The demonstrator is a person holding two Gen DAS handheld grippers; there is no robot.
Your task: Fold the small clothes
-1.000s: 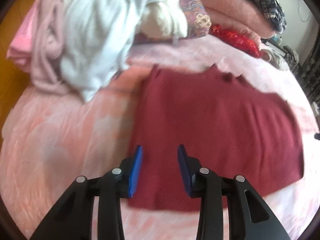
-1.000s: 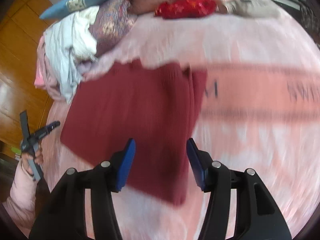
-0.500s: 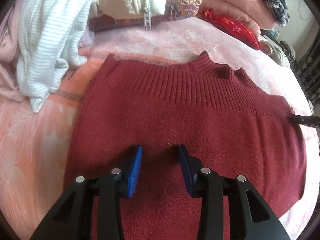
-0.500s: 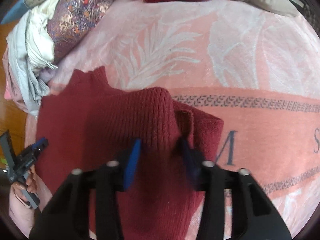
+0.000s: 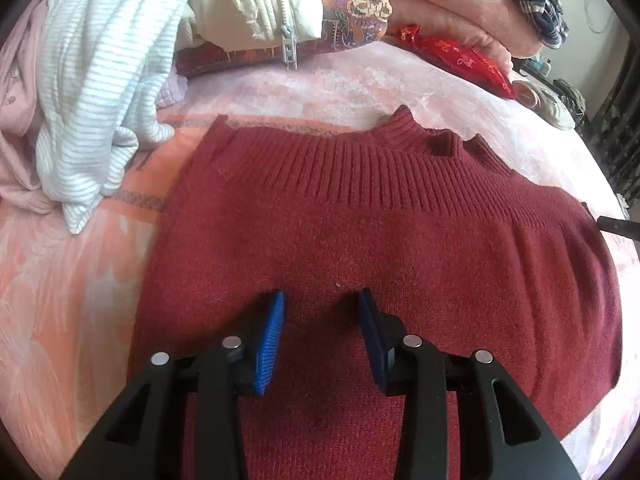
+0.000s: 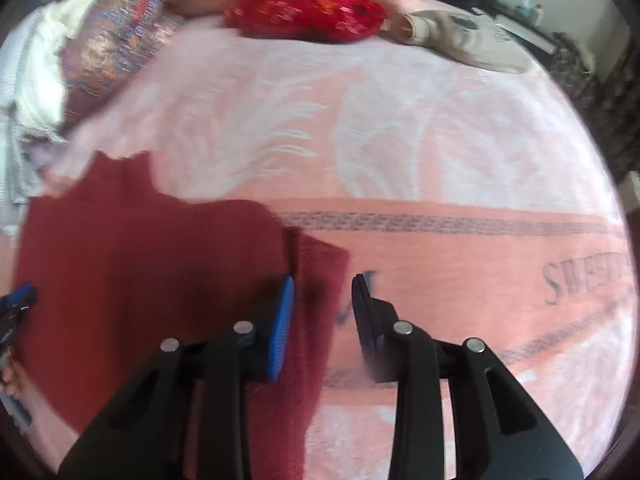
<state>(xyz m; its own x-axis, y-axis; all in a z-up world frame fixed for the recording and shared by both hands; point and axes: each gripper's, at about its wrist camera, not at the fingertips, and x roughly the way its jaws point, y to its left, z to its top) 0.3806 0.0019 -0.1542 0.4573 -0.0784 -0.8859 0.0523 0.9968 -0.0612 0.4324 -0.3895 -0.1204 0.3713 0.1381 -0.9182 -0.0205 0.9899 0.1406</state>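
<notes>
A dark red knitted sweater [image 5: 360, 240] lies flat on the pink blanket [image 5: 80, 280], ribbed band toward the far side. My left gripper [image 5: 322, 300] hovers low over its middle. It is open, with only flat knit showing in the gap. In the right wrist view the sweater [image 6: 140, 280] fills the left, its folded right edge running down the centre. My right gripper [image 6: 323, 284] straddles that edge, one finger over knit and the other over blanket. Its jaws are opening and the pads press on nothing. The left gripper [image 6: 16, 300] shows at the far left edge.
A heap of clothes stands at the back left: a white striped garment [image 5: 92, 80], a cream zipped piece [image 5: 260, 0] and a patterned cushion [image 5: 352, 0]. A red pouch [image 6: 304, 12] and a grey shoe [image 6: 460, 40] lie at the blanket's far edge.
The left gripper came down and forward from the sweater's near edge to over its middle, then stayed. The right gripper shifted right to the sweater's right edge, its jaws narrowing and then widening again.
</notes>
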